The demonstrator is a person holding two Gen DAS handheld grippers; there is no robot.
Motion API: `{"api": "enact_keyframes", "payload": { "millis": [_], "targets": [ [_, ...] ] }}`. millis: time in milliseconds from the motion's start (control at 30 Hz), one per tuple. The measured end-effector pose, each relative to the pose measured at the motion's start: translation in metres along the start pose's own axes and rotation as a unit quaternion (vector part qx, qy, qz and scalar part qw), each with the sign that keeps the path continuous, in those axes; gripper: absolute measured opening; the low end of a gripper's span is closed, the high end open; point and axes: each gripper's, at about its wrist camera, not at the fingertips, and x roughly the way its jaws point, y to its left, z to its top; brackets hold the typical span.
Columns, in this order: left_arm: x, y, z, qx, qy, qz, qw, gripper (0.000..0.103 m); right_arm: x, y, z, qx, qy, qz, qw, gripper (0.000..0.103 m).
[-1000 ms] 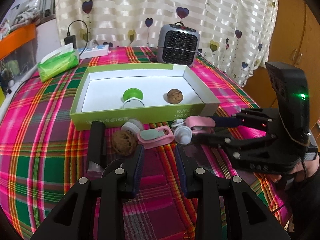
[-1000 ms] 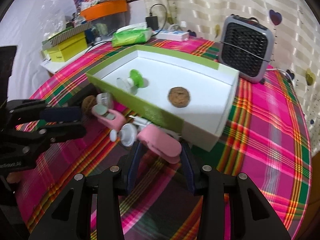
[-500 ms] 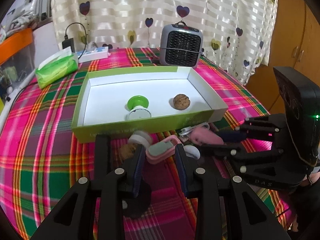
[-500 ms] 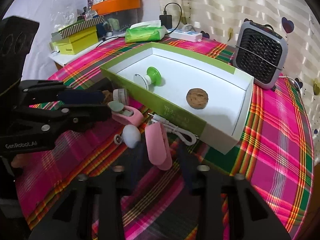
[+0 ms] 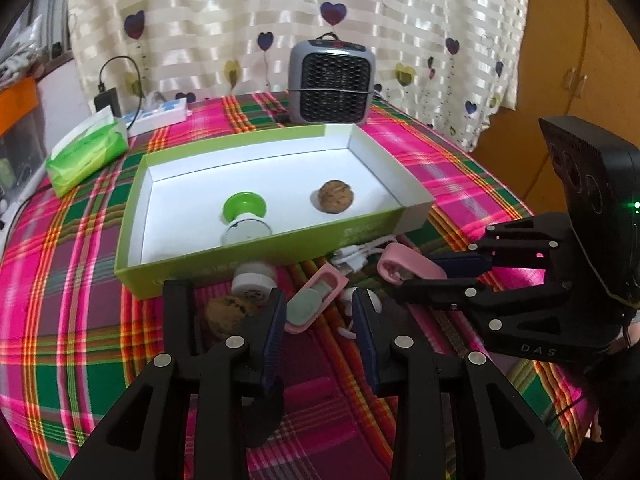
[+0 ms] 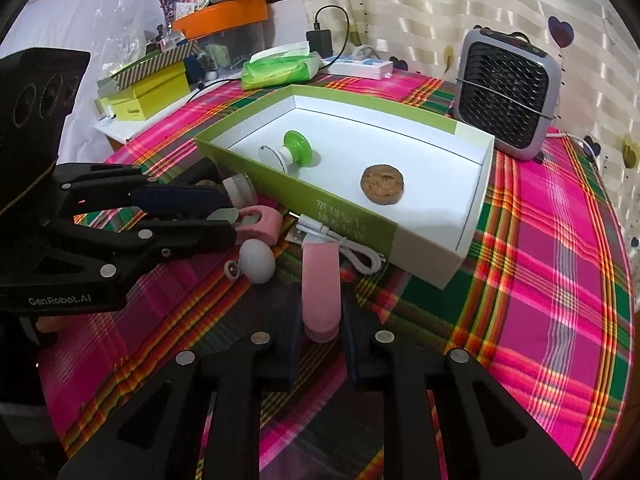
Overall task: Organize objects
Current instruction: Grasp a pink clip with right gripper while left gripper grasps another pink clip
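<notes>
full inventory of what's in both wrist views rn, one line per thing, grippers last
Shallow cardboard box: 1, green outside, white inside, mid-table.
Green-and-white stamp-like knob: 1, inside box, on its side.
Brown round cookies: 2; one in box, one on cloth before it.
White round jar: 1, on cloth by the box front.
Pink case with grey-green insert: 1, between left jaws.
Pink oblong case: 1, between right jaws.
White egg-shaped object: 1, on cloth.
White cable: 1, against box front.
Grey mini heater: 1, behind box.
Green tissue pack: 1, far left.
White power strip: 1, table back.
Plaid tablecloth: 1, pink-green.
Left gripper: black, jaws opening.
Right gripper: black, shut on pink oblong case.
</notes>
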Motion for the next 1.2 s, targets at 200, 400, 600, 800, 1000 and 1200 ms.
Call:
{"api": "enact_keyframes", "payload": {
  "millis": [200, 400, 600, 800, 1000, 1200],
  "targets": [
    [0.005, -0.005, 0.003, 0.025, 0.006, 0.012, 0.9996, 0.031, 0.0, 0.002, -0.001, 0.001, 0.0, 0.006, 1.0, 0.019],
    [0.023, 0.007, 0.003, 0.014, 0.033, 0.012, 0.9993, 0.03, 0.001, -0.001, 0.0, 0.007, 0.001, 0.003, 1.0, 0.019],
    [0.03, 0.002, 0.004, 0.024, 0.036, 0.011, 0.999, 0.028, 0.003, -0.003, 0.002, 0.014, 0.002, 0.002, 1.0, 0.019],
    [0.028, -0.002, 0.002, 0.026, 0.032, 0.017, 0.999, 0.015, 0.004, 0.0, 0.003, 0.01, 0.0, -0.007, 1.0, 0.019],
    [0.018, -0.001, 0.0, 0.011, 0.019, 0.024, 0.9995, 0.015, -0.001, 0.008, 0.002, 0.009, -0.012, -0.013, 1.0, 0.019],
    [-0.001, -0.001, 0.0, -0.009, -0.009, 0.024, 0.9996, 0.015, -0.016, 0.02, 0.001, 0.015, -0.034, -0.028, 0.999, 0.019]
  ]
}}
